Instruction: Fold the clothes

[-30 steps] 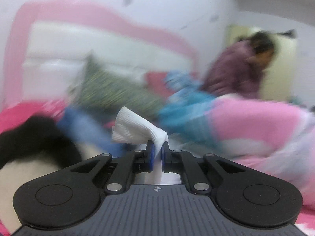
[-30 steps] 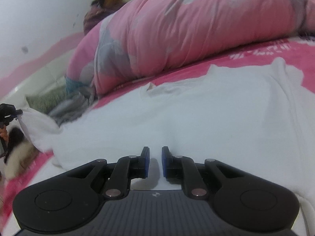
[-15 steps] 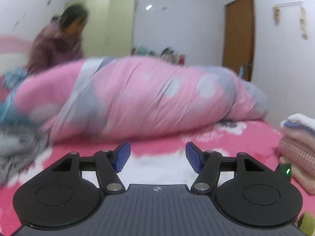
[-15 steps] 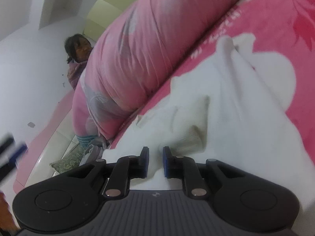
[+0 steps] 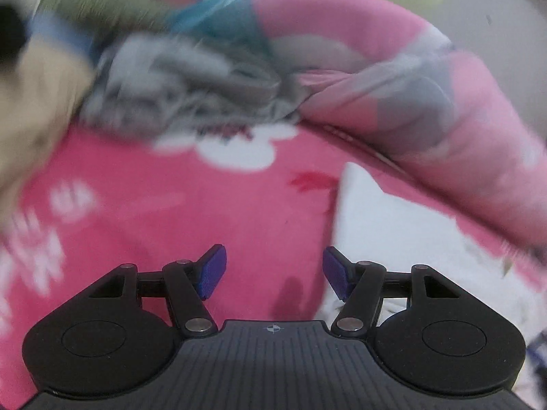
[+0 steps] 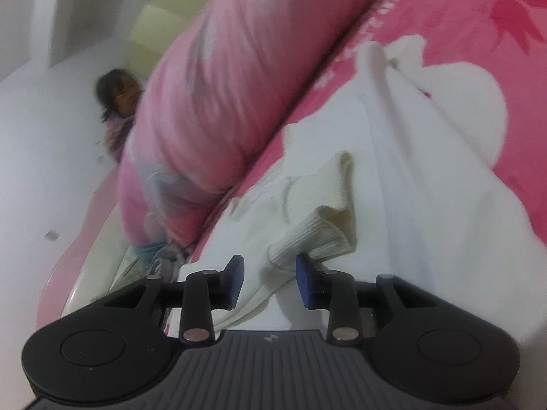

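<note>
Left tongs [image 5: 273, 271]: jaws spread wide, nothing between them, above the pink bed [image 5: 164, 225]. The left-wrist picture is motion-blurred. The white garment [image 5: 386, 218] lies to the right of these tongs, its pointed corner toward the far side, beside the rolled quilt [image 5: 427, 102].

Right tongs [image 6: 270, 280]: jaws apart, not clamping. The ribbed cuff [image 6: 314, 235] of the garment lies bunched just beyond the right pad; white cloth passes between the jaws without being pinched.

Likely faults from here:
- Closing the right tongs now would probably catch several layers at the bunched cuff, and a fold made from that grip would come out crooked
- The left tongs are off the cloth; a blind reach could pinch the bed cover instead of the garment edge
- A clothes pile [image 5: 191, 85] lies far left; a wide sweep could drag it in
- The garment lies wrinkled; folding before flattening would set the creases
</note>
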The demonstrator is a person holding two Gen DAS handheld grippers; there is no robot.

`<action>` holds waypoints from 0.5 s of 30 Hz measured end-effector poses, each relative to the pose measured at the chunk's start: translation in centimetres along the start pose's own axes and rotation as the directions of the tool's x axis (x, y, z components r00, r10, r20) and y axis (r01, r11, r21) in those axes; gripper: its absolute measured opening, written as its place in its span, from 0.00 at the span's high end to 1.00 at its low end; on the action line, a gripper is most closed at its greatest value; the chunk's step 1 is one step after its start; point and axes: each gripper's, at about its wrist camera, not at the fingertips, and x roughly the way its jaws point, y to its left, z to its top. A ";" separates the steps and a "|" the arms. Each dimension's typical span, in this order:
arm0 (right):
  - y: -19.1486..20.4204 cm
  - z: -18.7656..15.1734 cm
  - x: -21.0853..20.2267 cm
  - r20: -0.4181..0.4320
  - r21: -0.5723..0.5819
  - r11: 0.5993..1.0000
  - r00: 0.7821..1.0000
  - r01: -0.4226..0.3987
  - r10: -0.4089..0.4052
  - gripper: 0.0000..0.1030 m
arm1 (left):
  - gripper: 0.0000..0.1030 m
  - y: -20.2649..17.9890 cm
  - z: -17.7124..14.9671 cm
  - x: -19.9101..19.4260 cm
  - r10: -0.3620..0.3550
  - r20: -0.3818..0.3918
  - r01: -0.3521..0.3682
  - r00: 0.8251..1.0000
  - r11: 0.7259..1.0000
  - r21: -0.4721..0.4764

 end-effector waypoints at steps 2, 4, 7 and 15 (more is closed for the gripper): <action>0.2 0.4 0.3 0.004 0.073 0.996 0.999 0.045 -0.046 0.66 | 0.40 0.0 -0.1 -0.6 -0.031 0.013 0.031 0.999 0.999 0.018; 0.4 0.5 0.6 0.014 0.136 0.987 0.996 0.082 -0.084 0.66 | 0.39 -0.4 -0.1 -1.2 -0.066 0.037 0.064 0.997 0.997 0.029; 0.8 0.3 1.1 0.045 0.176 0.975 0.988 0.139 -0.149 0.71 | 0.39 -0.7 -0.4 -0.6 -0.113 0.024 0.112 0.993 0.993 0.026; 5.8 0.2 2.4 0.123 -0.022 0.944 0.938 0.329 -0.324 0.94 | 0.39 -1.8 -1.3 -0.4 -0.083 0.027 0.080 0.996 0.992 0.097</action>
